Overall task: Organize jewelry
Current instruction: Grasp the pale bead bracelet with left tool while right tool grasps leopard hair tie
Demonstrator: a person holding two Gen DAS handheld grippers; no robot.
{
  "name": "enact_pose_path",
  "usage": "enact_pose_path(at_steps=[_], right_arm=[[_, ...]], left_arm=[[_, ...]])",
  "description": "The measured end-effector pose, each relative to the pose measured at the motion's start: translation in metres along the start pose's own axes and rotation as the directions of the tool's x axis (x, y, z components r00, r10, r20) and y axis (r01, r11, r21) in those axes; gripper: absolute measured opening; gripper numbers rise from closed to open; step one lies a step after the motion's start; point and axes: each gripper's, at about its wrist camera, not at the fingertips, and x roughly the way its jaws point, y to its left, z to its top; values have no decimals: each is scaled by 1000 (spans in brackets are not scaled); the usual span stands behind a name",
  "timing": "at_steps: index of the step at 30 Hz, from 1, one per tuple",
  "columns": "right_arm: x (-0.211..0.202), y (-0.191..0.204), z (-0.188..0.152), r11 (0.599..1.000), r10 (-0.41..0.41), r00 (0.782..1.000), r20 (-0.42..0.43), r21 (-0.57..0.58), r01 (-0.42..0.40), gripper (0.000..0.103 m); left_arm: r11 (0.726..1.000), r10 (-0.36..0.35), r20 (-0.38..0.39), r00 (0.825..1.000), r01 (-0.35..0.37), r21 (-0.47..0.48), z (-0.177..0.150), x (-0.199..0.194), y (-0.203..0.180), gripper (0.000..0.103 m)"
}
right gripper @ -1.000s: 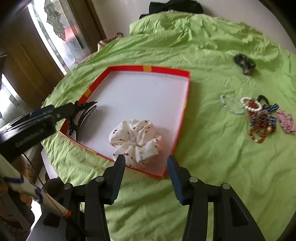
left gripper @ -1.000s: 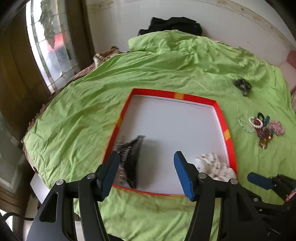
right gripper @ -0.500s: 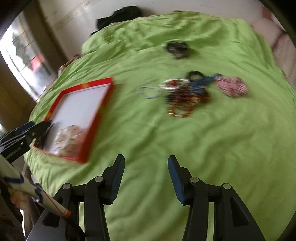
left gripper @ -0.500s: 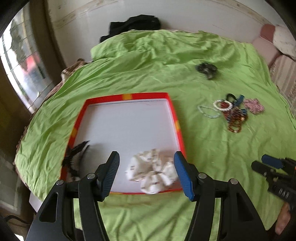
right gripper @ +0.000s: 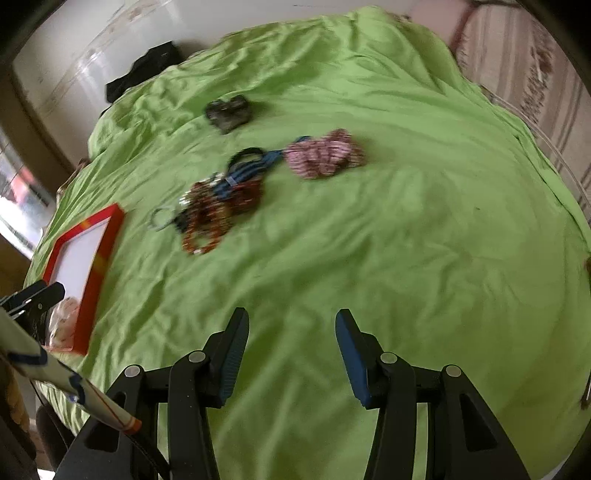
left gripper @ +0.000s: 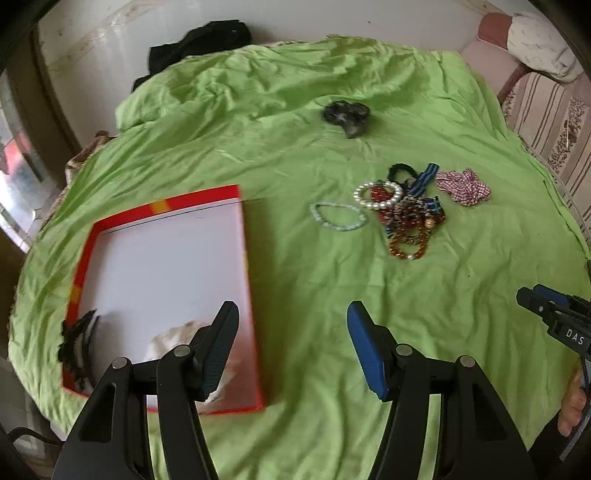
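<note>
Green-sheeted bed (left gripper: 332,295), white wall (left gripper: 295,22)

Home bedroom, bed under a rumpled green sheet (left gripper: 295,122), striped sofa (left gripper: 546,110) beside it, patterned glass door (left gripper: 14,173)

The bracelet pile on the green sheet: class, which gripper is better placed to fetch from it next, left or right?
Probably the right gripper. Its open, empty jaws face the bracelet pile across bare sheet, while the left gripper, also open and empty, sits at the red tray's edge.
</note>
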Motion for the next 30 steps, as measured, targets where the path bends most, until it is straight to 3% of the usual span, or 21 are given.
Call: enact_pose_path(at_steps=[12,15,18,26,30], right_arm=[[30,-38,38,998,-19,999,26,52,18,53],[37,-44,55,997,-5,999,41,75,2,53],[44,-46,71,995,32,999,40,94,-36,53],[71,11,86,976,215,977,9,-14,-215,53],[81,39,93,971,222,974,31,-99,-218,53]], left_arm=[[983,-156,-68,985,148,-104,55,86,-12,59],[972,-193,-101,976,175,-159,69,116,-5,47],[962,-214,-124,969,187,-199,77,140,1,45],[937,-298,-109,948,268,-224,92,169,0,44],[932,-316,-95,944,290,-217,92,174,-2,40]])
